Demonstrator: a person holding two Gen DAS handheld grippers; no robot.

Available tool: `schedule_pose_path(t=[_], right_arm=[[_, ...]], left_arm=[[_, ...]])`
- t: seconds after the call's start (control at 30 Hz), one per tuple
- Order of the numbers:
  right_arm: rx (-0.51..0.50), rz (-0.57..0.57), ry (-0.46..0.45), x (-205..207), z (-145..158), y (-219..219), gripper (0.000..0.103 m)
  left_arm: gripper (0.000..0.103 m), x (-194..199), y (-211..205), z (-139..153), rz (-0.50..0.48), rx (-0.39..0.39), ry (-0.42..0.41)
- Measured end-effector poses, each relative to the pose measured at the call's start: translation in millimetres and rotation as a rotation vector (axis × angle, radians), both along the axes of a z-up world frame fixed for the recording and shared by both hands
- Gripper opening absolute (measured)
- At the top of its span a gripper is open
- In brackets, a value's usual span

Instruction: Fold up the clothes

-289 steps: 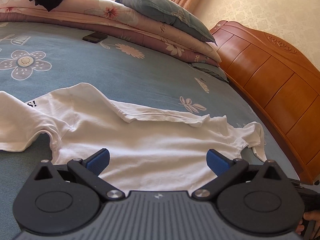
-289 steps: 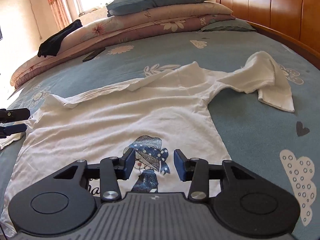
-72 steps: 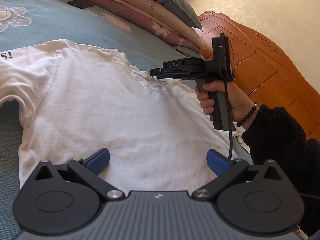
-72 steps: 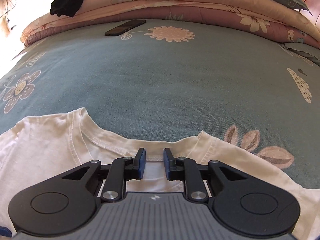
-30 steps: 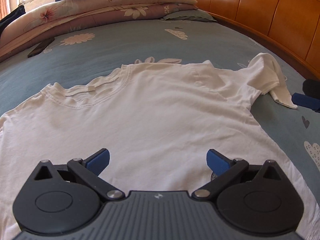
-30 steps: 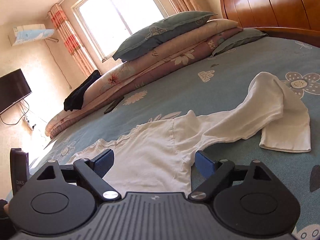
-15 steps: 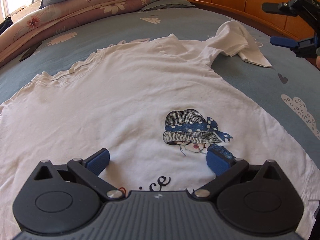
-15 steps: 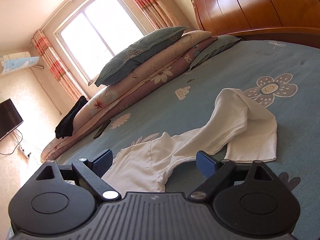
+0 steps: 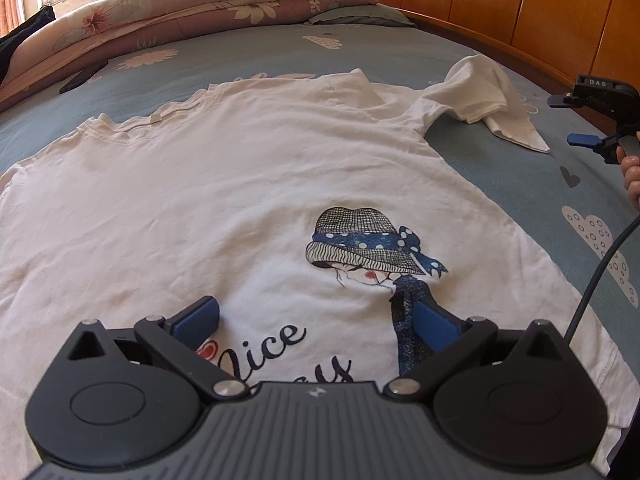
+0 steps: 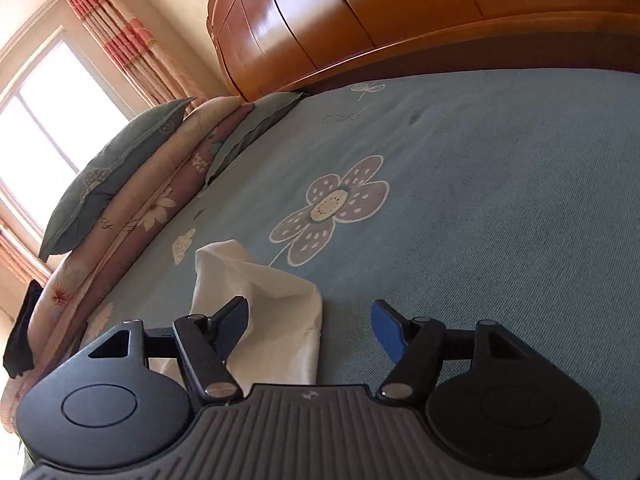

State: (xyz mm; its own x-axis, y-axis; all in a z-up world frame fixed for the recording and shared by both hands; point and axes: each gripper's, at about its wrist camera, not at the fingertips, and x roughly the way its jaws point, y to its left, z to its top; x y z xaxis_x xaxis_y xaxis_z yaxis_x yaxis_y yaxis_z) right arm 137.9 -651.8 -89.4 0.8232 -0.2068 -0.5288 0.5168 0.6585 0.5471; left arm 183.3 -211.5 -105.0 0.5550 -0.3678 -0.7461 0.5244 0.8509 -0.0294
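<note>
Two spread grippers, left gripper (image 9: 316,318), right gripper (image 10: 310,326), white shirt (image 9: 224,184), blue bedspread (image 10: 500,184), wooden headboard (image 10: 360,12).

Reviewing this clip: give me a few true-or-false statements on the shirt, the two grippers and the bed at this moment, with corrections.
1. The white printed T-shirt lies print side up on the blue flowered bedsheet. True.
2. The left gripper is shut on the shirt. False: its jaws are wide open.
3. The shirt's crumpled sleeve lies near the open right gripper. True.
4. A black phone lies on the shirt. False: it lies on the sheet beyond the collar.
</note>
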Motion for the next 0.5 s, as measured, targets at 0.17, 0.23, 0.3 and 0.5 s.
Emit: schedule_pose_path(t=[0.17,0.23,0.3,0.5], right_arm=[[-0.069,0.106,0.073,26,-17,-5,0.073],[-0.136,0.149,0.088,35,-18,1,0.073],[-0.222,0.208,0.125,45,-16,13,0.073],[-0.468,0.407,0.296,62,-5,61,0.042]], left_arm=[[0.103,-3,0,-2,0.011,-0.008,-0.018],[0.103,-2,0,-2,0.015,-0.01,-0.021],[0.103,-2,0,-2,0.016,-0.012,-0.022],[0.103,-1,-1,-3,0.024,-0.017,-0.033]])
